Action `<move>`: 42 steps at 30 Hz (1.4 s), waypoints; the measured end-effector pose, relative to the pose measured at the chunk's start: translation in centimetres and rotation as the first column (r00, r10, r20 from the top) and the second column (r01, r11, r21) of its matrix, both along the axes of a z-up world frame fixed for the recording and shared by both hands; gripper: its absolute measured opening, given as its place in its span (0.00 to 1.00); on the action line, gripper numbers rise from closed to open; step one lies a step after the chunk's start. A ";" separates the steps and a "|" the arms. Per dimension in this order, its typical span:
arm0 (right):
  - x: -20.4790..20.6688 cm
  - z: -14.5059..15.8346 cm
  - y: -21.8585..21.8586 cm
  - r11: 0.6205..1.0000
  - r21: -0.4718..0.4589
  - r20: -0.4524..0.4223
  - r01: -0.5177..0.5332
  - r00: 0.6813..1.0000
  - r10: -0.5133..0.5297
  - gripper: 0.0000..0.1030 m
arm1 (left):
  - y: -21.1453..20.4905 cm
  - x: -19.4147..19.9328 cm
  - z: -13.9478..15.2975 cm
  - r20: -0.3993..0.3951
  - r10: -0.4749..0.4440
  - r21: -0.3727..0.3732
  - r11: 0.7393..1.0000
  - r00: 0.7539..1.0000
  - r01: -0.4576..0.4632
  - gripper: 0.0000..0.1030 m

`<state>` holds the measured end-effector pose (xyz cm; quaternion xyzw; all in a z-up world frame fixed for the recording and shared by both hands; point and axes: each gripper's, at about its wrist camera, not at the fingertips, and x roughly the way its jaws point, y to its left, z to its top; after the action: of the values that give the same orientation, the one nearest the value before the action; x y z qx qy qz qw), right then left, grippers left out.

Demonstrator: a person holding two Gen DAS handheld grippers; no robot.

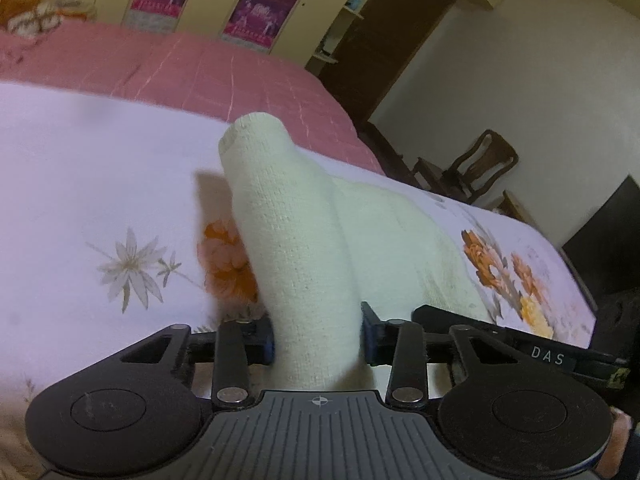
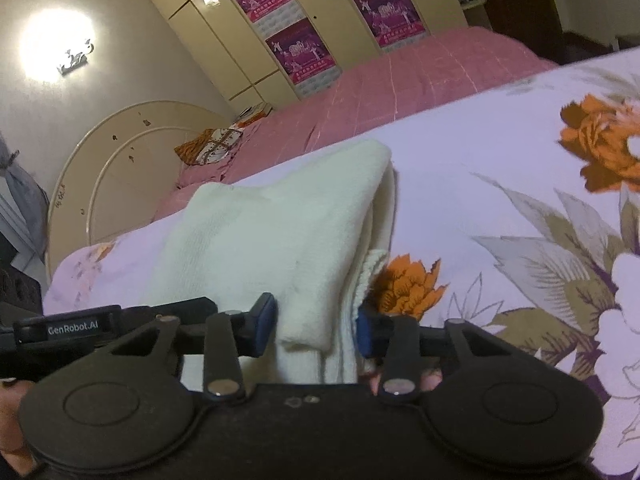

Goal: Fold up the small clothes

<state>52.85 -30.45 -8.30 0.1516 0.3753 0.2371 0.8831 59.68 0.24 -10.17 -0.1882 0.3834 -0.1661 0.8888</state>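
Observation:
A cream knitted garment [image 1: 304, 240] lies on the floral bedsheet [image 1: 100, 184]. My left gripper [image 1: 318, 338] is shut on one end of it, and a narrow part sticks up and away from the jaws. In the right wrist view the same cream garment [image 2: 276, 232] is folded in layers. My right gripper [image 2: 316, 326] is shut on its near edge, and the blue fingertips [image 2: 264, 320] press the layers from both sides. Each gripper's body shows at the side of the other's view.
A pink quilt [image 1: 224, 72] covers the far part of the bed. A wardrobe with purple posters [image 2: 304, 48] stands behind it. A wooden chair [image 1: 476, 168] stands past the bed's right edge. A round cream headboard [image 2: 120, 168] and a patterned cloth [image 2: 212, 144] are at the bed's far end.

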 end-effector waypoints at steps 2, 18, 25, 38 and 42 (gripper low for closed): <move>-0.4 0.5 0.3 1.000 -0.025 0.021 0.000 1.000 0.000 0.31 | -0.1 -0.3 0.5 0.013 -0.001 0.014 1.000 1.000 0.001 0.35; -6.5 6.8 0.8 0.999 -0.054 0.129 -0.008 0.992 0.015 0.29 | 1.5 -7.5 8.0 0.113 -0.050 0.043 0.998 0.992 0.045 0.33; -10.7 9.2 2.6 0.998 -0.051 0.157 -0.039 0.986 0.047 0.29 | 4.7 -13.4 10.1 0.127 -0.038 0.037 0.999 0.991 0.034 0.33; -17.6 8.1 10.9 0.985 -0.034 0.122 -0.171 0.977 0.174 0.29 | 14.6 -23.5 8.2 0.053 0.069 0.058 0.996 0.996 -0.072 0.33; -19.2 6.6 13.1 0.979 -0.014 0.092 -0.204 0.974 0.205 0.28 | 16.9 -25.5 6.6 0.016 0.110 0.064 0.992 0.994 -0.111 0.33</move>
<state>33.64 -17.32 -1.74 0.0988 0.3478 0.3326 0.8710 34.15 17.14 -3.60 -0.1792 0.3721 -0.1054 0.9046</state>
